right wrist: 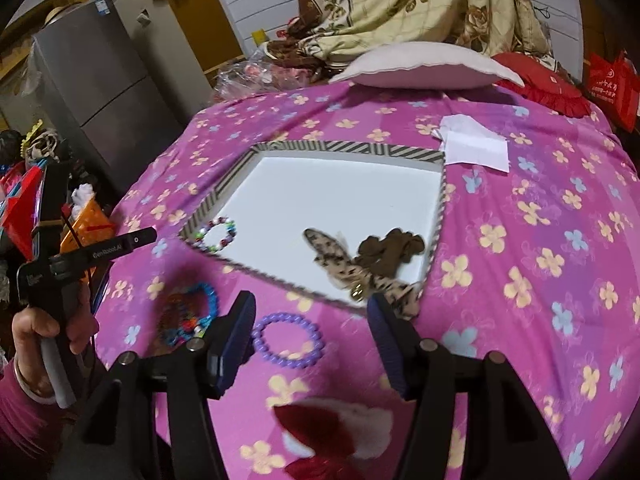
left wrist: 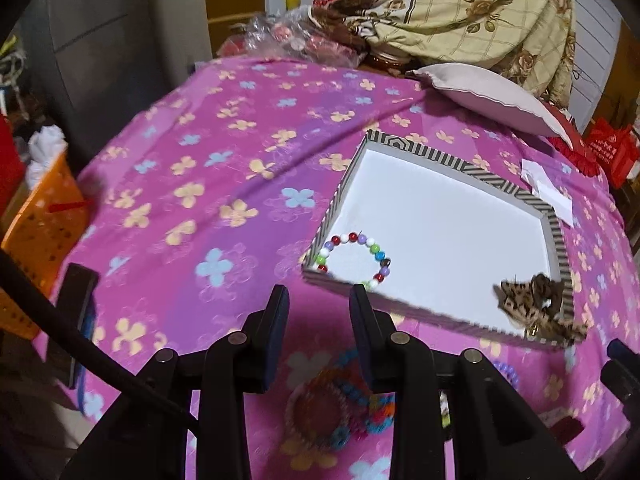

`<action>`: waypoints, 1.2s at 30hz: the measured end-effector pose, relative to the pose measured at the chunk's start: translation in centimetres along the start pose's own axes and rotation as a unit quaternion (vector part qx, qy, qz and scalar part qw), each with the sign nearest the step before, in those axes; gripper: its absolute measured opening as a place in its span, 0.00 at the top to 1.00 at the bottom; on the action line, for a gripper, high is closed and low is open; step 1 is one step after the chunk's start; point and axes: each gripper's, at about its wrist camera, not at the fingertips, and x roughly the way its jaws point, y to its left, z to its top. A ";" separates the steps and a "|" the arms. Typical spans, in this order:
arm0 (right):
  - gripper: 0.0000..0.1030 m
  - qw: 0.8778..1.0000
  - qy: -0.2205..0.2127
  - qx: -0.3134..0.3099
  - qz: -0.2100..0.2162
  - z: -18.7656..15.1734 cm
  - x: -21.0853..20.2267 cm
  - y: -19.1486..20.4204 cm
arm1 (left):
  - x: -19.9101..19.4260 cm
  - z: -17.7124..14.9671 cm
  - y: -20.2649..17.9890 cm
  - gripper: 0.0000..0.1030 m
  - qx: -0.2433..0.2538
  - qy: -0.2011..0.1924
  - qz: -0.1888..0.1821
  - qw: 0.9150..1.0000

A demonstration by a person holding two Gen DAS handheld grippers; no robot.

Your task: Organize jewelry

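Purple bracelet [right wrist: 288,339] lies flat just ahead between the right tongs' [right wrist: 312,312] spread fingers; left tongs [left wrist: 320,300], also spread and empty, sit farther

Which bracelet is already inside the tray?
The multicoloured glass-bead bracelet, in the striped tray's near-left corner. The purple bead bracelet lies outside on the bedspread.

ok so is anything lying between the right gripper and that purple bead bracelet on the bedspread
Nothing visible does. The purple bracelet lies flat on the pink bedspread, just ahead of the open right gripper and close to its left finger. The leopard-print bow hangs over the tray's near rim, off to the right.
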 end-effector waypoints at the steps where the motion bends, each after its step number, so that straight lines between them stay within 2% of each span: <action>1: 0.41 1.000 -0.001 -0.001 0.002 -0.3 -0.2 0.3 | -0.3 -0.3 0.0 0.58 0.002 -0.004 0.003 1.000; 10: 0.41 1.000 -0.009 -0.016 0.003 -2.3 -2.0 2.4 | -3.7 -3.8 -0.3 0.58 0.015 -0.040 0.027 0.999; 22: 0.36 1.000 -0.016 -0.026 0.001 -4.0 -3.8 3.5 | -6.1 -6.7 -1.0 0.58 0.012 -0.050 0.011 0.999; 36: 0.33 0.999 -0.023 -0.034 -0.005 -5.1 -4.8 4.5 | -7.8 -8.3 -1.5 0.58 0.011 -0.057 0.005 0.998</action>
